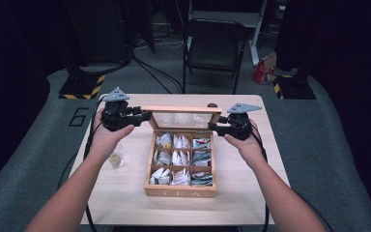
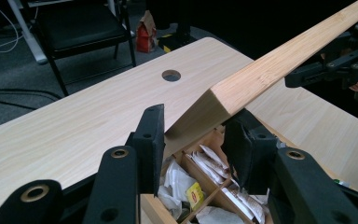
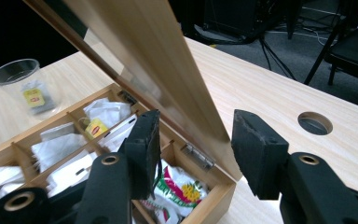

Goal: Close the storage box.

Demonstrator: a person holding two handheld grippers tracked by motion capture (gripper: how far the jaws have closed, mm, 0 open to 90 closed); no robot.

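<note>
Standing lid [image 1: 182, 117], long edge spanning left-right, between spread left gripper [image 1: 145, 116] and spread right gripper [image 1: 213, 127].

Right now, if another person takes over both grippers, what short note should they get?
Left gripper: jaws around the lid's left end, a gap beside the pads, so open.
Right gripper: jaws around the lid's right end, not pressing, open.
Tea box: mid-table, lid tilted up, tea bags in the compartments.
Plastic cup: left of the box, one tea bag inside.
Done: one bag in the cup.
Left: probably lowering the lid shut.
</note>
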